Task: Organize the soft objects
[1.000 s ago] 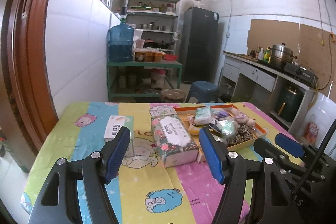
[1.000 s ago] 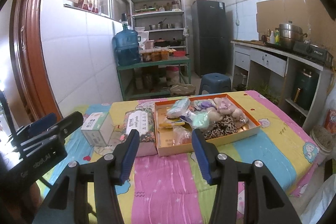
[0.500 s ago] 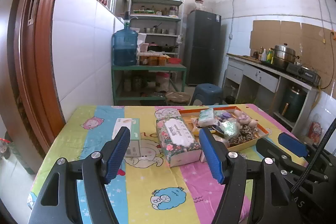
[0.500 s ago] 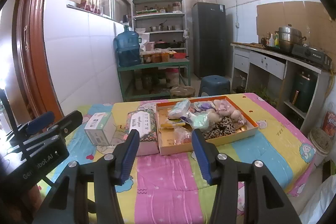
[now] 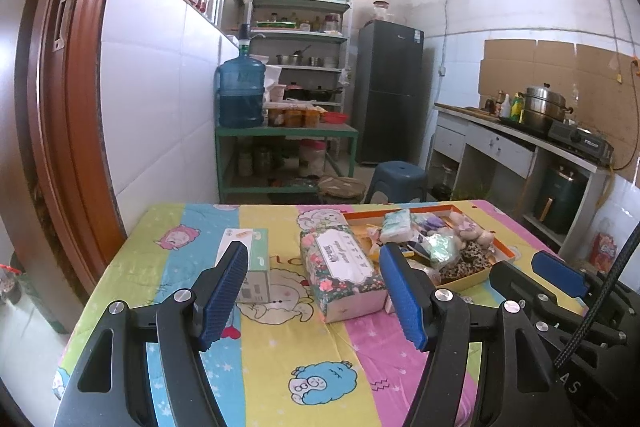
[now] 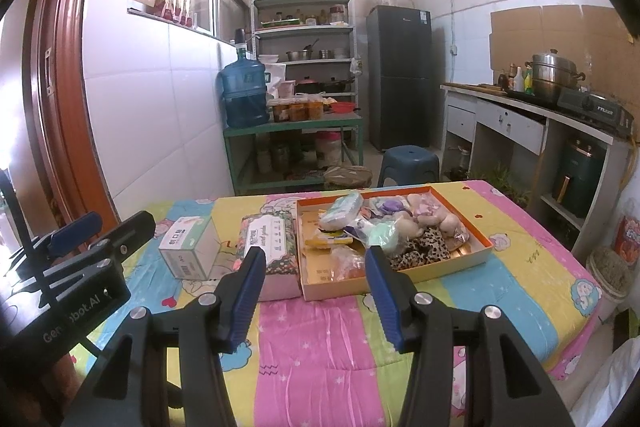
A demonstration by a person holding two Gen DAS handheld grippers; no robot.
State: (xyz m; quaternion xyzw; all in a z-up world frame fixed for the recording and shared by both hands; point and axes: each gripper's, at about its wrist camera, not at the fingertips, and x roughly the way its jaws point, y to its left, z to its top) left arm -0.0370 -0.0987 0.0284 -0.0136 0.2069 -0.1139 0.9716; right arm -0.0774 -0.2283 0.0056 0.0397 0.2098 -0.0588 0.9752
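Note:
An orange-rimmed shallow box point(image 6: 478, 254) sits on the table and holds several soft items: a tissue pack point(image 6: 343, 207), a leopard-print cloth point(image 6: 424, 251), plush toys point(image 6: 436, 222) and small bags. It also shows in the left wrist view point(image 5: 470, 279). A floral tissue box point(image 5: 342, 273) point(image 6: 270, 241) lies left of it, and a white-green mask box point(image 5: 250, 267) point(image 6: 188, 247) further left. My left gripper point(image 5: 314, 293) is open and empty, above the near table in front of the floral box. My right gripper point(image 6: 316, 289) is open and empty, in front of the orange box.
The table has a striped cartoon cloth point(image 6: 320, 339). Behind it stand a blue stool point(image 6: 408, 163), a green shelf table with a water jug point(image 6: 245, 95), a rack and a dark fridge point(image 6: 400, 79). A counter with a stove point(image 6: 592, 111) runs along the right wall.
Both grippers have drawn back and risen a little, so the table objects look smaller and farther. Jaws stay open. Nothing on the table has moved.

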